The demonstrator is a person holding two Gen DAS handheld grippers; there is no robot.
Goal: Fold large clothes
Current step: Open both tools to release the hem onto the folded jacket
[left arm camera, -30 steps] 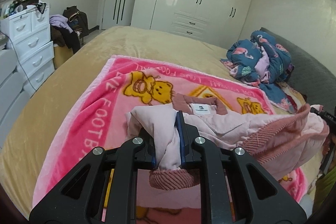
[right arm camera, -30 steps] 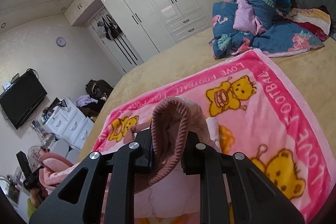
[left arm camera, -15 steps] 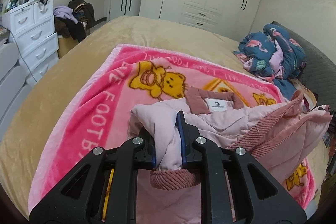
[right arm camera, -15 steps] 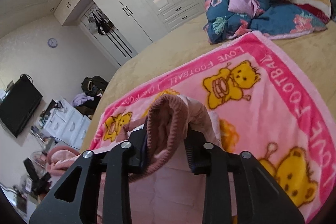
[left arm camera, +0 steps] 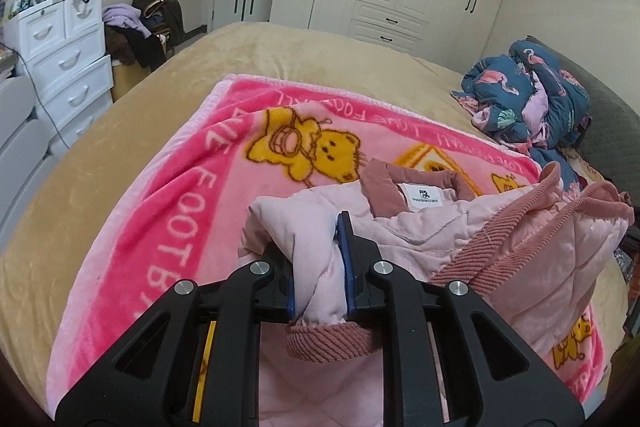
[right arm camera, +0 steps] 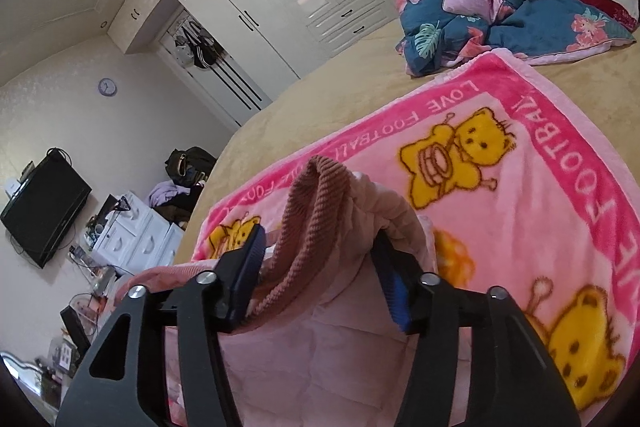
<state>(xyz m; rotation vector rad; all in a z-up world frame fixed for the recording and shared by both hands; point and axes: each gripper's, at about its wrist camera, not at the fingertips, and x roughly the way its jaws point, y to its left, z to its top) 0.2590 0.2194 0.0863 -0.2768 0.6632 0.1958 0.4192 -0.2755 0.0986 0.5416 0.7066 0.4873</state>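
Jacket [left arm camera: 460,227] folded over on the pink blanket [left arm camera: 180,227], left fingers [left arm camera: 320,259] clamped on it.
Right fingers [right arm camera: 320,267] have just been opening, cuff loose between them; the left should let go only once the fold lies flat.

A pale pink quilted jacket [left arm camera: 480,227] with dusty-rose ribbed trim lies bunched ahead of the claws, folded over itself, collar and white label facing up, one cuff hanging below.
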